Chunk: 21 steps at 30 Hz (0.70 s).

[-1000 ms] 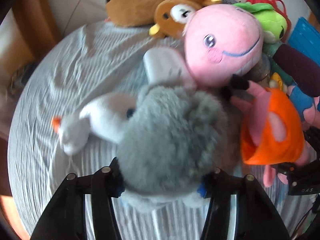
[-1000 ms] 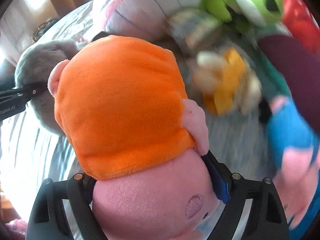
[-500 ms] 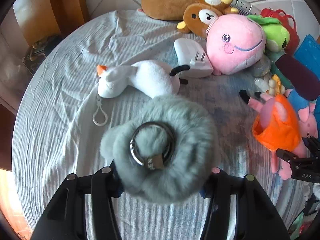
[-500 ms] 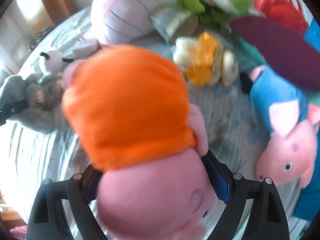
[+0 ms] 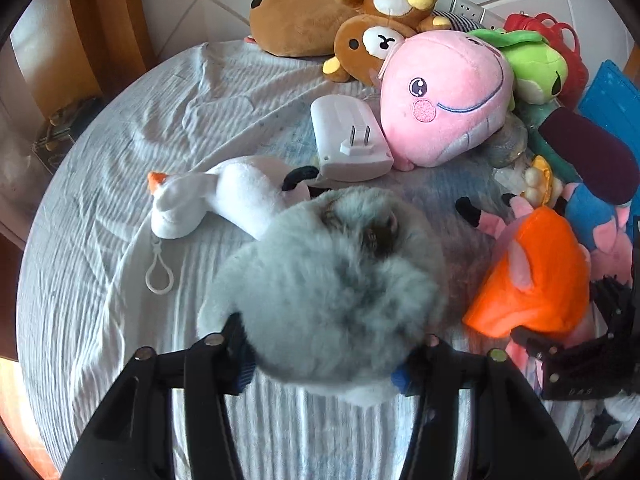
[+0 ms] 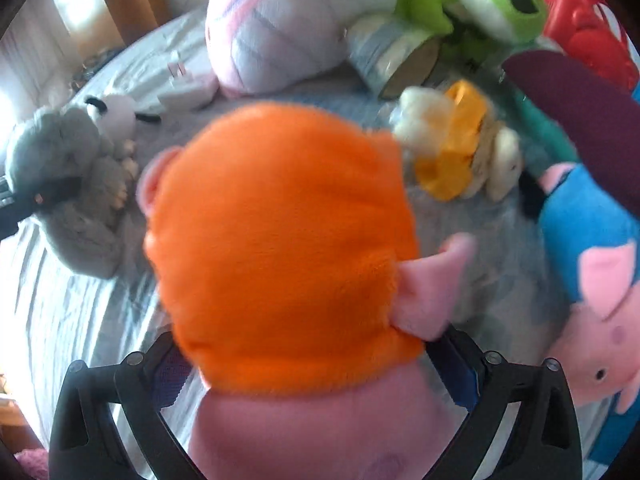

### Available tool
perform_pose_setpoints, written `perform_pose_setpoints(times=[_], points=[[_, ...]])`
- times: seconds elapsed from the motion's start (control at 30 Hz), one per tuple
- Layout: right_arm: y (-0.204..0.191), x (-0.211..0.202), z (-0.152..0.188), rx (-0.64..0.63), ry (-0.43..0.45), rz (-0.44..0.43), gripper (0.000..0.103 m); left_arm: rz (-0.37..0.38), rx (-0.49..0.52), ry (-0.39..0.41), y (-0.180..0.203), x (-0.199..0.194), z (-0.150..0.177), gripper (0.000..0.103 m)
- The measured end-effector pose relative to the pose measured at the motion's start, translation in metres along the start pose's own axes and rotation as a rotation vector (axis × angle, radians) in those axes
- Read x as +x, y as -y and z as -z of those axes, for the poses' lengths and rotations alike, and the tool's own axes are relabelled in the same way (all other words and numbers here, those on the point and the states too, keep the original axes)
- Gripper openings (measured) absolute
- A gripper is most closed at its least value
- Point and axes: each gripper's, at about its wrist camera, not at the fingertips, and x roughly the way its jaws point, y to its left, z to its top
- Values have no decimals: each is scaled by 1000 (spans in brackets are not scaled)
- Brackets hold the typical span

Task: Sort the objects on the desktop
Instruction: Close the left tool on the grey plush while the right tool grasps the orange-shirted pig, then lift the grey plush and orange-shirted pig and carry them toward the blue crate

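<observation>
Left wrist view: my left tool [image 5: 320, 354] is closing on the grey fluffy toy [image 5: 332, 284] at lower centre, pads pressing its sides, above the cloth-covered counter [image 5: 120, 128].

Right wrist view: my right tool [image 6: 316, 364] is opening around the orange-dressed pig plush [image 6: 280, 256], filling frame centre; pad contact is unclear.

A grey furry toy [image 5: 332, 284] is seen on the pale blue-grey ribbed cloth [image 5: 120, 128], which is taken as the landmark. At the cloth's far edge, two brown bears [image 5: 360, 12] with yellow ears and white patches are shown. Nearer its middle lie a white plug adapter [image 5: 348, 140] and a white goose [image 5: 216, 196] with an orange beak. A pink whale [image 5: 448, 100] with a blue-stitched smile and a bright green frog [image 5: 532, 64] are found toward its right side, where a pink pig's dress [image 6: 280, 260] is coloured orange.
</observation>
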Motion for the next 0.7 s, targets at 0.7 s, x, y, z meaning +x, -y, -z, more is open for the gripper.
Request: perform_pose_setpoints(times=[0.7], points=[[3,-165,36,47,271,61,82,111,111,171,63,-128,26,43]])
